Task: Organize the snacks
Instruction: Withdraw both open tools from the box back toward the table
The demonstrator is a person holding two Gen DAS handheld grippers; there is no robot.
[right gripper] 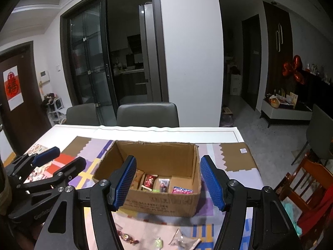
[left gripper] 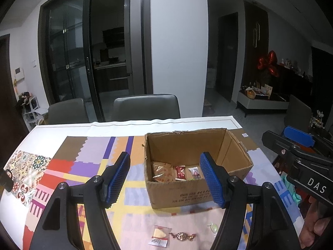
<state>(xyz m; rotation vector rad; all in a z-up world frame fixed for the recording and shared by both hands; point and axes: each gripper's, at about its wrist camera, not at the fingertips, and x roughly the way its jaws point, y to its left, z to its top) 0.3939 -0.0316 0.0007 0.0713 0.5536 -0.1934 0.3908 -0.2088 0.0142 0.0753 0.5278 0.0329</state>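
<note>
An open cardboard box (left gripper: 199,193) stands on the table and holds several snack packets (left gripper: 180,173); it also shows in the right wrist view (right gripper: 166,202) with packets (right gripper: 164,184) inside. My left gripper (left gripper: 166,177) is open and empty, held in front of the box. My right gripper (right gripper: 168,179) is open and empty, also just before the box. Loose on the cloth near me lie a clear packet (left gripper: 159,235), a brown wrapped candy (left gripper: 183,235) and a pale green candy (left gripper: 213,227). The right wrist view shows a red candy (right gripper: 127,237), a green candy (right gripper: 158,242) and a clear wrapper (right gripper: 184,240).
A patterned cloth (left gripper: 91,166) covers the white table (left gripper: 62,128). Two grey chairs (left gripper: 145,107) stand at the far edge. A wooden chair (right gripper: 306,179) stands to the right. The other gripper (left gripper: 301,156) shows at the right of the left wrist view.
</note>
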